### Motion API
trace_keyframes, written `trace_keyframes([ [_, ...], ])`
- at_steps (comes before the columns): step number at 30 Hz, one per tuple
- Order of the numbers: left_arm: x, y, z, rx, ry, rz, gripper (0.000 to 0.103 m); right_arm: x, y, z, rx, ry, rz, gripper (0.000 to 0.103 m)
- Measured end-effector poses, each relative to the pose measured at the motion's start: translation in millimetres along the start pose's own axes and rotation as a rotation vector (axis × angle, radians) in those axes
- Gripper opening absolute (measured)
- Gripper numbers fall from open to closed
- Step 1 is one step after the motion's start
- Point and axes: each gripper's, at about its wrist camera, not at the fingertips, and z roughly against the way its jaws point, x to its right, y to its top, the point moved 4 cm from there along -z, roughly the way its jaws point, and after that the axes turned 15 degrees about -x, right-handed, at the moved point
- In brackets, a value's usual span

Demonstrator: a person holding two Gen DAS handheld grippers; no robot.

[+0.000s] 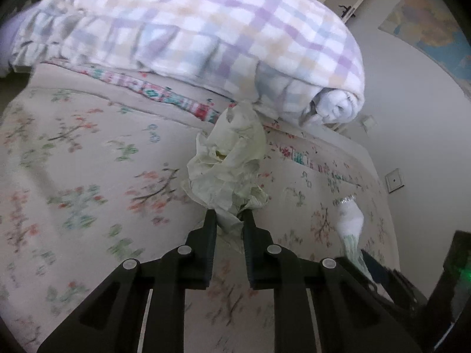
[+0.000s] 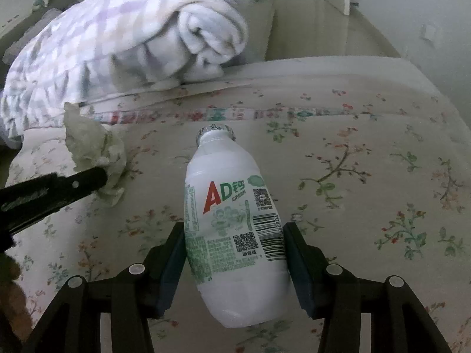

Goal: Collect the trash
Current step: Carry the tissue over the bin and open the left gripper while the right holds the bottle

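Observation:
A crumpled pale yellow-white paper wad (image 1: 228, 164) lies on the flowered bedspread (image 1: 88, 176). My left gripper (image 1: 230, 217) is shut on the wad's near end, with paper pinched between both black fingers. In the right wrist view the same wad (image 2: 91, 144) shows at the left with the left gripper's fingers (image 2: 88, 178) on it. My right gripper (image 2: 234, 232) is shut on a white plastic drink bottle (image 2: 232, 220) with a green and red label, its foil-capped neck pointing away. That bottle (image 1: 350, 220) also shows at the right of the left wrist view.
A rolled checked blanket (image 1: 206, 29) lies across the far side of the bed, just behind the wad. The bed edge drops to a pale glossy floor (image 2: 323, 29) at the right. A wall with sockets (image 1: 394, 180) and a map stands beyond.

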Motion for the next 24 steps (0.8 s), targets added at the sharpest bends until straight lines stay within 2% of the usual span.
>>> trace_keyframes([
  [6,-17,-23,44,0.024,0.015,-0.006,0.018,-22,-8,10,0.006,0.034,0.042,0.056],
  [11,-38,-49,77,0.026,0.055,-0.008,0.018,-42,-17,21,0.005,0.065,0.082,0.057],
  [19,-95,-96,123,0.02,0.136,0.031,0.018,-84,-44,31,0.002,0.091,0.182,0.057],
  [24,-136,-124,148,0.031,0.165,0.097,0.018,-111,-60,33,0.0,0.104,0.247,0.057],
])
